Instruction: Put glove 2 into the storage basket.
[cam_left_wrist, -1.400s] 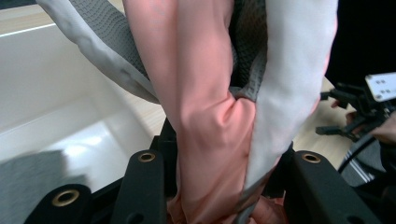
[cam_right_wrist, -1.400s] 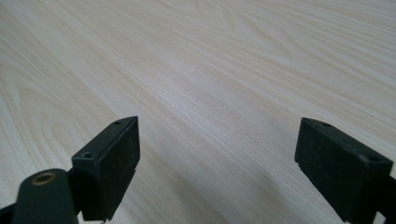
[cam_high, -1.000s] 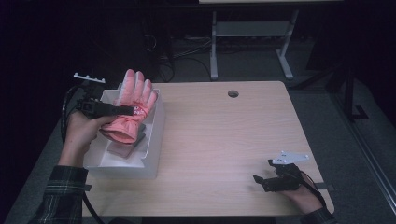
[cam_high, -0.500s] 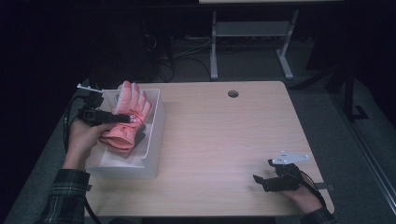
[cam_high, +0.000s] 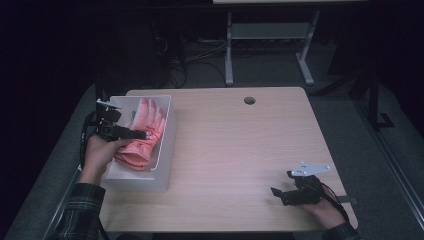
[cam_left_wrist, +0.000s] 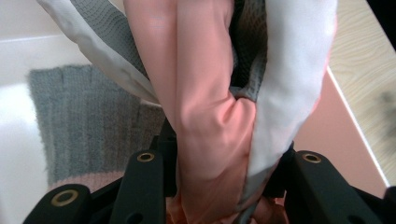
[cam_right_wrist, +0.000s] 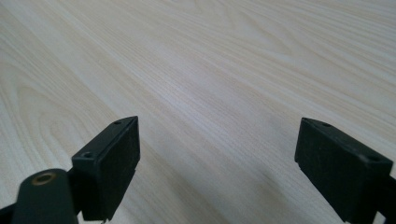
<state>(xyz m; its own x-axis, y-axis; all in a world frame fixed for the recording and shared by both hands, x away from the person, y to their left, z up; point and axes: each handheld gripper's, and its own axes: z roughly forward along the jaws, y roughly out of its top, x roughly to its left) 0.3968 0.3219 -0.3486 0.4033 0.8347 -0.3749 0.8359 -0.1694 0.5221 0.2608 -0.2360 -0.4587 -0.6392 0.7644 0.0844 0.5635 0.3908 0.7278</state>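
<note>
From the high view we see a white bin (cam_high: 165, 150) at the left edge of the wooden table (cam_high: 240, 150). A pink glove (cam_high: 142, 135) lies inside it, fingers pointing toward the far wall of the bin, cuff toward the person. The left gripper (cam_high: 142, 134) reaches over the bin's left side, its black jaws pinching the glove around the middle. The right gripper (cam_high: 276, 192) rests low over the near right corner of the table, well apart from the bin, with the grey three-cornered plate on top.

In the left gripper view we look along the two black jaws, which press together on a bunched fold of the pink glove (cam_left_wrist: 205, 126); its pale lining and grey knit inner fabric show beside the pink. Below it, on the white floor of the bin (cam_left_wrist: 18, 154), lies a grey knit piece (cam_left_wrist: 79, 121), flat; we cannot tell whether it is a second glove. The bin's right wall and a strip of table show at the right.

In the right gripper view the right gripper's (cam_right_wrist: 217, 154) jaws stand spread wide over bare wood, with nothing between them.
</note>
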